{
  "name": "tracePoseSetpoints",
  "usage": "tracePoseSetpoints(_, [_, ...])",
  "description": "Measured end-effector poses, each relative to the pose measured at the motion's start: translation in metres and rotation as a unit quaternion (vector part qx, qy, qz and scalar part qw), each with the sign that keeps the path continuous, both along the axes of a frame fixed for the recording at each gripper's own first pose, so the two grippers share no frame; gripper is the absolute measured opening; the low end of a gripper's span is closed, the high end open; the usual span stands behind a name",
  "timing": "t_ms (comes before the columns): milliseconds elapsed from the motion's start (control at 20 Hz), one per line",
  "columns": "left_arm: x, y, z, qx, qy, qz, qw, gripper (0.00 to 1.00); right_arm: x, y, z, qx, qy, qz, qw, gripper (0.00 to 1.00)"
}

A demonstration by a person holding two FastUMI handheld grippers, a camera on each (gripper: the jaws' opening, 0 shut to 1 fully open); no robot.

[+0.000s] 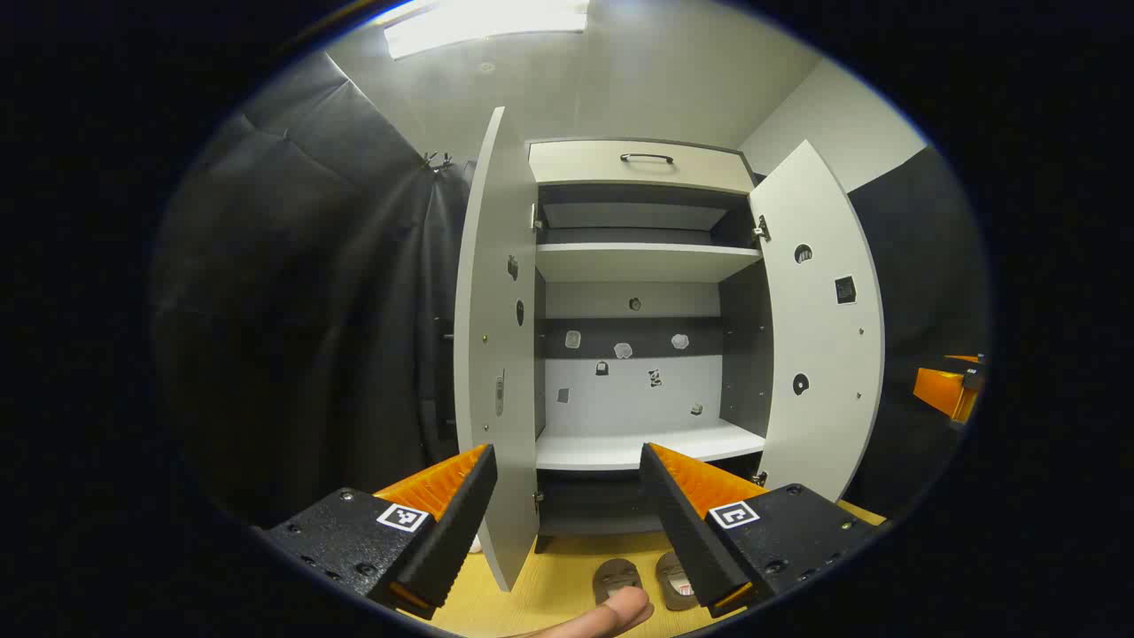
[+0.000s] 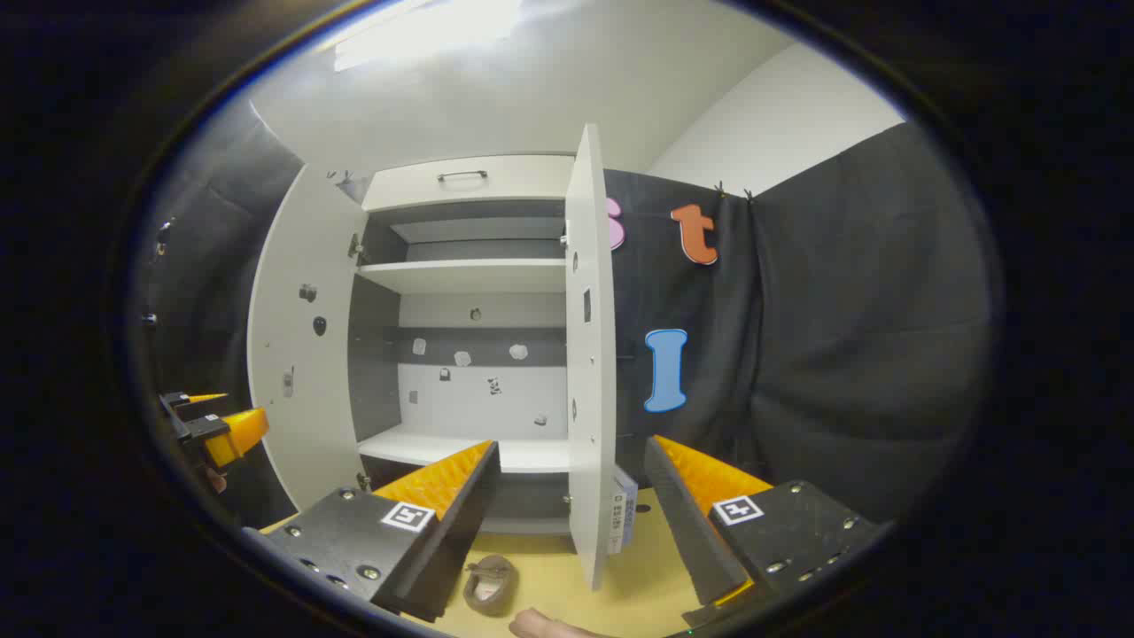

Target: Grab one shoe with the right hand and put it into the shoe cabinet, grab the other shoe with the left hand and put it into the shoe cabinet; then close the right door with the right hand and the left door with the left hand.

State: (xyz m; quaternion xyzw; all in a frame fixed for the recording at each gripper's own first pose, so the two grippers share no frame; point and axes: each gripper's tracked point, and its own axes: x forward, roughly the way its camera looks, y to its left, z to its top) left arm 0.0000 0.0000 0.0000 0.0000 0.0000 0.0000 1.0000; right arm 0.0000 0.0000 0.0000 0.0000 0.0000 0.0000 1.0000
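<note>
Two shoes (image 1: 647,578) on the floor are partly hidden behind the fingers; the left gripper (image 1: 567,505) and right gripper (image 2: 571,496) gape wide, holding nothing.

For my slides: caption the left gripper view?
Open left gripper faces the open cabinet; two shoes on the floor.

Both views held low, near the shoe cabinet (image 1: 642,354), tilted slightly up into its open shelves. Left gripper view set about square to it; right gripper view (image 2: 469,354) off to its right. Shared: cabinet interior, both open doors, floor before it.
</note>
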Motion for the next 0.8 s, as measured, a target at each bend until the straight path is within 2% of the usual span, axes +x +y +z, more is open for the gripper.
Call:
tracePoseSetpoints(750, [0.0,-0.004,-0.018,0.007,0.012,-0.012,1.0,0.99,0.004,0.028,-0.018,-0.011,-0.008,0.026,1.0,0.98])
tracePoseSetpoints(800, [-0.001,-0.005,-0.018,0.004,0.011,-0.014,1.0,0.99,0.007,0.032,-0.025,-0.015,-0.006,0.027,1.0,0.94])
